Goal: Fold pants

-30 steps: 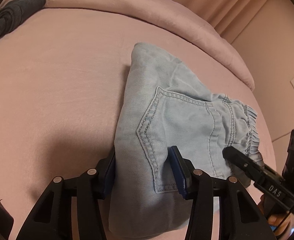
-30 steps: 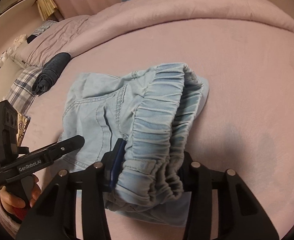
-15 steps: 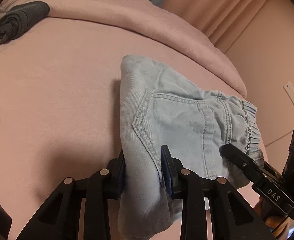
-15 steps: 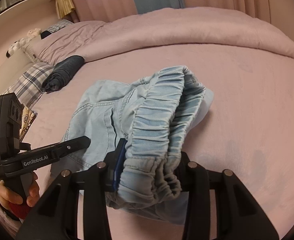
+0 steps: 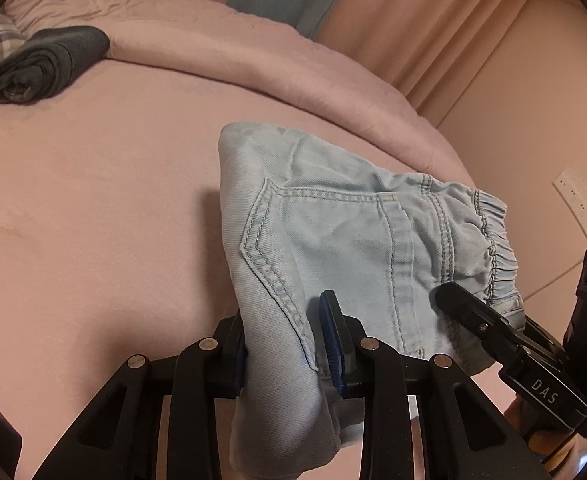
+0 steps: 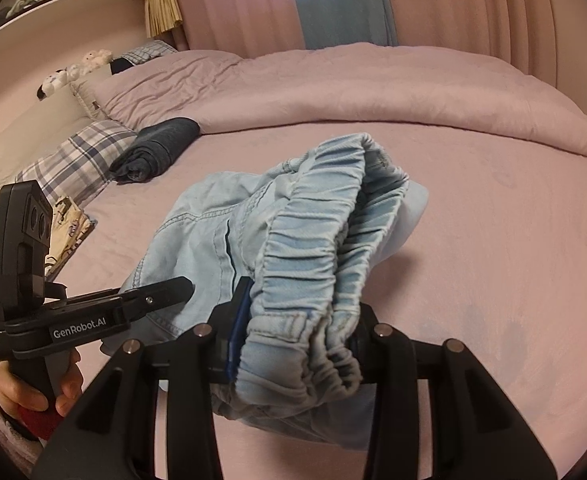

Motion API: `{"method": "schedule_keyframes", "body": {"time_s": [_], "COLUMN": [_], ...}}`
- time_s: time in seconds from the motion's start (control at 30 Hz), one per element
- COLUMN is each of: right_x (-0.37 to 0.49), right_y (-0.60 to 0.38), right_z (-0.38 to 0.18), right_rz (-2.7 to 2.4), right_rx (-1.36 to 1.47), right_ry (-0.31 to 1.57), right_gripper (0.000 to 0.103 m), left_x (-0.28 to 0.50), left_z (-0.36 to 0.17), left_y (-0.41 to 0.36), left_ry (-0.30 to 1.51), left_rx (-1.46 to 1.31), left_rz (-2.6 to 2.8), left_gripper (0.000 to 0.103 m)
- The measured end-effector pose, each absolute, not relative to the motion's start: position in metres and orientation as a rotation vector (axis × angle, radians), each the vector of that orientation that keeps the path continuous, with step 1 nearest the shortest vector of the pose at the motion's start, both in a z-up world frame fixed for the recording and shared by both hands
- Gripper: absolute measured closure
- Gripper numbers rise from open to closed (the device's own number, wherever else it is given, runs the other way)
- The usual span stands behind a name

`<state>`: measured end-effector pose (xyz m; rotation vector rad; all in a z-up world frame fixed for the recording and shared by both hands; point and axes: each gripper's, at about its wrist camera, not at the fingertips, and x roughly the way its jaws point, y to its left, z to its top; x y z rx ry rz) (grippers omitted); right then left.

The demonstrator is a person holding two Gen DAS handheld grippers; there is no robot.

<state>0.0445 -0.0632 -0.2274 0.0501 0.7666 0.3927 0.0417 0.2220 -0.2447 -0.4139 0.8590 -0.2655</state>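
Light blue denim pants (image 5: 353, 232), folded into a thick bundle, hang lifted above the pink bed sheet (image 5: 93, 220). My left gripper (image 5: 285, 336) is shut on the folded edge beside the back pocket, blue pads pressing the cloth. My right gripper (image 6: 297, 332) is shut on the gathered elastic waistband (image 6: 313, 256) at the other end. In the left wrist view the right gripper's finger (image 5: 465, 312) lies against the waistband. The right wrist view shows the left gripper's finger (image 6: 161, 292) at the pocket side, held by a person's hand (image 6: 25, 392). The bundle's underside is hidden.
A dark rolled garment (image 6: 157, 148) lies at the far left of the bed near a plaid pillow (image 6: 73, 160). A bunched pink duvet (image 5: 253, 64) runs along the far side. Curtains (image 6: 253, 4) hang behind, and a wall socket (image 5: 577, 204) is at the right.
Both grippers have risen together and lifted the pants off the sheet. The left jaws have narrowed onto the folded edge. The views now tilt higher toward the curtains.
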Motion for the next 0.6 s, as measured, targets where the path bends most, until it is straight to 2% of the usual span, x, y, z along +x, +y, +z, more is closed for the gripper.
{"method": "schedule_keyframes", "body": {"time_s": [0.6], "right_x": [0.053], "right_y": [-0.037], "right_z": [-0.198], "right_rz": [0.436], "right_rx": [0.017], "right_ry": [0.692], "right_gripper": [0.064], "left_x": [0.052], "left_z": [-0.217], "left_y": [0.247], "left_ry": [0.768], "left_rx": [-0.397], "left_rz": [-0.251], "left_gripper": [0.073]}}
